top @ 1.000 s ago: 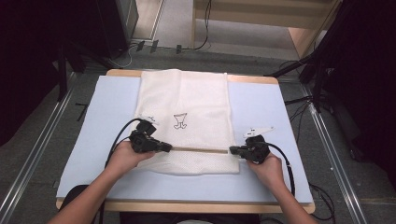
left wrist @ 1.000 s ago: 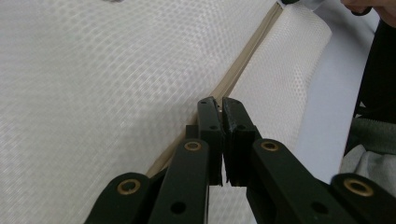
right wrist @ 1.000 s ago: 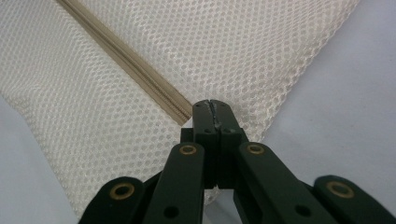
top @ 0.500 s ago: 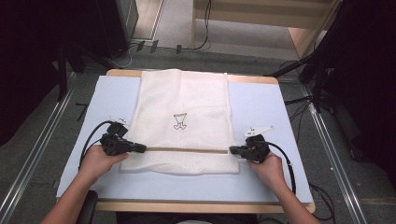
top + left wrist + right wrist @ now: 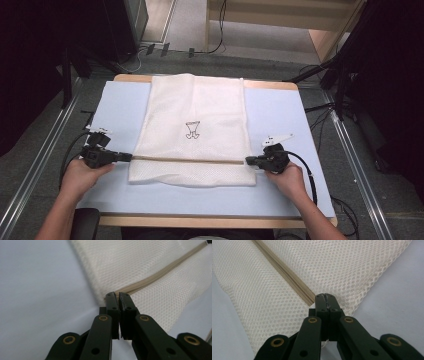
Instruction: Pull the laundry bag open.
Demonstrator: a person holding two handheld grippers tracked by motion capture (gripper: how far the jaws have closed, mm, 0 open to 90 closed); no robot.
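Moved: my left gripper (image 5: 125, 157) slid outward along the zip (image 5: 160, 273).
Left jaws: closed at zip's end.
Right gripper (image 5: 248, 161): level, clamped on mesh bag (image 5: 195, 127) edge.

A mesh bag (image 5: 195, 130) lay mid-frame on a mat (image 5: 280, 195) covering a table (image 5: 220, 221). The left gripper (image 5: 127, 157) sat at the bag's lower left edge. The right gripper (image 5: 248, 160) sat at its lower right edge.

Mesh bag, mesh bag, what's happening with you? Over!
Left gripper shut at the zipper's left end. Right gripper shut at its right end. Mesh bag flat on the blue mat. Nothing in the way.
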